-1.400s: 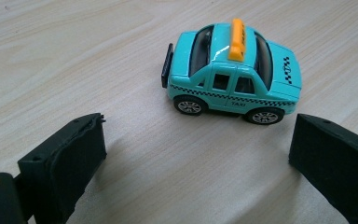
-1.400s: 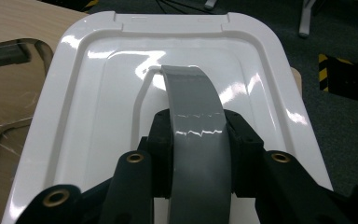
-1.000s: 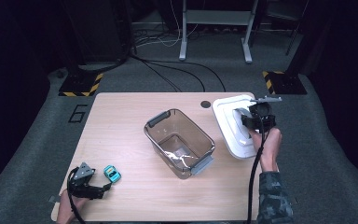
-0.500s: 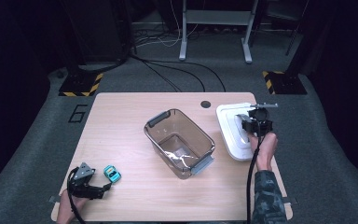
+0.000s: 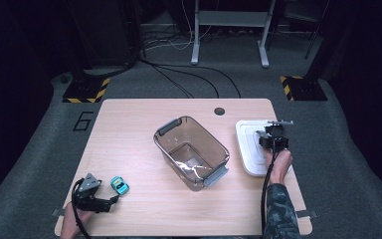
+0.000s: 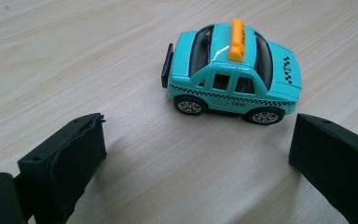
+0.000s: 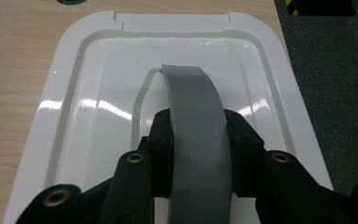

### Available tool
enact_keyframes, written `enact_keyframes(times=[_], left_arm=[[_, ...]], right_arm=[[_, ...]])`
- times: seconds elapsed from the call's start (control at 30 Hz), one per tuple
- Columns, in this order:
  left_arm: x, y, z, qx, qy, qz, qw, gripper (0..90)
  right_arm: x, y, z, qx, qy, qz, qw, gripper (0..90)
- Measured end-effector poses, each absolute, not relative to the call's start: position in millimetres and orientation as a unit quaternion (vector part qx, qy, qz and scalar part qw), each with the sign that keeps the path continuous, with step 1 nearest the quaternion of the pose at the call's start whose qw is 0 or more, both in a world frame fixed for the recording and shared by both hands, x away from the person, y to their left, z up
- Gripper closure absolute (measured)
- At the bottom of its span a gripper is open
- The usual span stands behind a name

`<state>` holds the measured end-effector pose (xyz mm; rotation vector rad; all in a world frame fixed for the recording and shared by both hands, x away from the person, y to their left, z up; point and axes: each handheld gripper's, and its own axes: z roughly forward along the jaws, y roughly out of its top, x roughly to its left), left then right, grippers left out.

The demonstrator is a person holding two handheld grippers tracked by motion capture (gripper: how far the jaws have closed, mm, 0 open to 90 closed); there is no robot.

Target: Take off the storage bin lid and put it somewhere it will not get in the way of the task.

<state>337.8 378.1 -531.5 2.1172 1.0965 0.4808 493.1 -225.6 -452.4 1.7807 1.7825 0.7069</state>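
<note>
A teal toy taxi [image 6: 233, 74] with an orange roof sign stands on the wooden table [image 5: 129, 129] near the front left corner. My left gripper [image 6: 200, 135] is open just short of it, one jaw to each side, touching nothing. From above, the taxi [image 5: 120, 185] sits right of the left gripper [image 5: 110, 200]. At the table's right edge lies a white bin lid [image 7: 98, 93] with a grey arched handle [image 7: 196, 116]. My right gripper [image 7: 198, 135] is shut on that handle. The high view shows this gripper [image 5: 274, 128] over the lid [image 5: 248, 154].
A clear brown plastic bin [image 5: 191, 149] with grey handles stands open at the table's middle, turned at an angle. A dark grommet hole [image 5: 219, 111] is near the far edge. Cables and yellow-black floor markers lie on the carpet beyond the table.
My right gripper has drawn the white lid nearer to the person and lower, so it now sits flatter at the right edge. The left gripper and taxi have not moved.
</note>
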Motion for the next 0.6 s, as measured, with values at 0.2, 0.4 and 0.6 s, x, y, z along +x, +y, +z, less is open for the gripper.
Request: enact_keyframes(times=[0.2, 0.4, 0.6], left_arm=[[338, 378, -532, 0.816, 0.423, 0.186, 0.348, 3.3], [338, 378, -532, 0.816, 0.423, 0.185, 0.347, 3.3], [338, 378, -531, 0.817, 0.421, 0.185, 0.347, 3.3]], right_arm=[[496, -229, -468, 0.668, 0.651, 0.254, 0.254, 66.8], [500, -231, -486, 0.679, 0.646, 0.244, 0.247, 66.7], [505, -232, -492, 0.682, 0.642, 0.243, 0.251, 62.0]])
